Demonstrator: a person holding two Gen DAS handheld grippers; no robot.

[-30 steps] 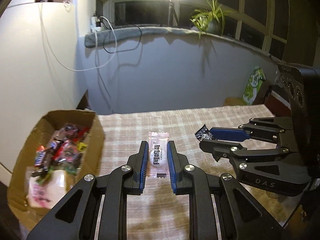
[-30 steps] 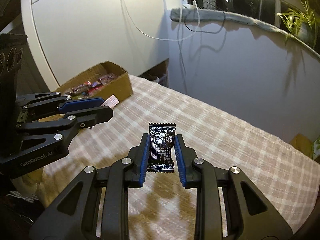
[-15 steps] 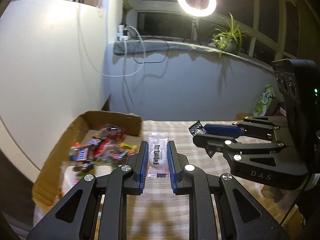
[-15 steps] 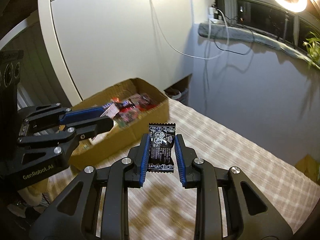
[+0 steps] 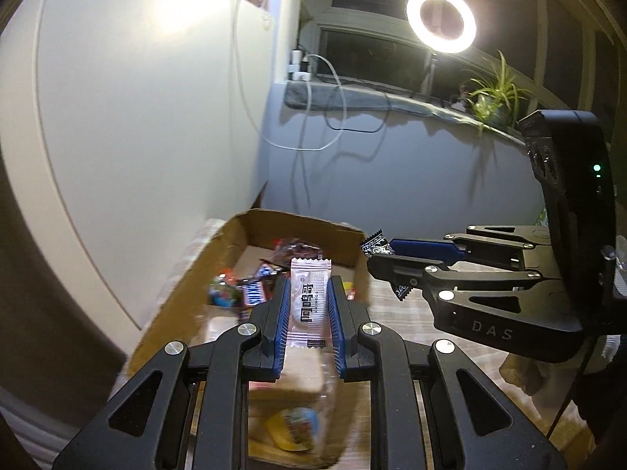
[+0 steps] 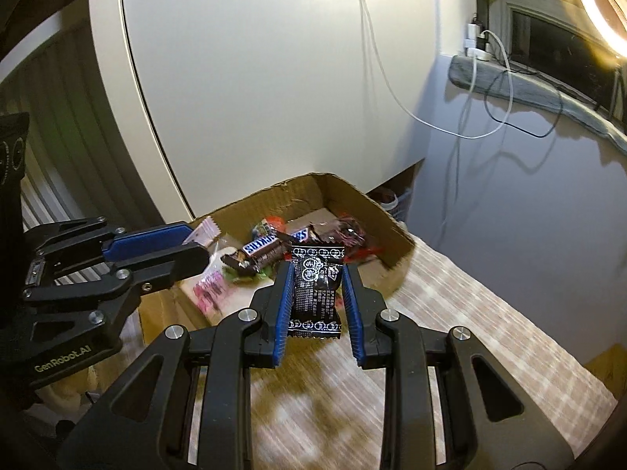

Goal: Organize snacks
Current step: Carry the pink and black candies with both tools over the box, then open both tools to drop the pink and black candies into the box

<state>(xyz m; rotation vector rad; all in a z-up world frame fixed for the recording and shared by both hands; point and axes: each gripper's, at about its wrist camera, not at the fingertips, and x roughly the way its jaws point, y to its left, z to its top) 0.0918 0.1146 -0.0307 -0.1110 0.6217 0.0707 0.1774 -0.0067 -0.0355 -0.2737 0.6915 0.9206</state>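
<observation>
1. Both tools have swung from open counter toward the box; it now sits at 12 o'clock.
2. Left tool clamps the white packet; right tool clamps the black packet.
3. Dropping comes next, I judge.

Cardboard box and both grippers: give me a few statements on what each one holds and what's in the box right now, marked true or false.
1. The left gripper is clamped on a white snack packet. True.
2. The right gripper is open, with nothing between its fingers. False: it is shut on a black snack packet.
3. The cardboard box already holds several wrapped snacks, a Snickers bar among them. True.
4. The box has a closed lid. False: its top is open and its contents show.
5. A lit ring light stands by the window. True.
6. Both packets lie flat on the checked cloth. False: each is held up between gripper fingers.
</observation>
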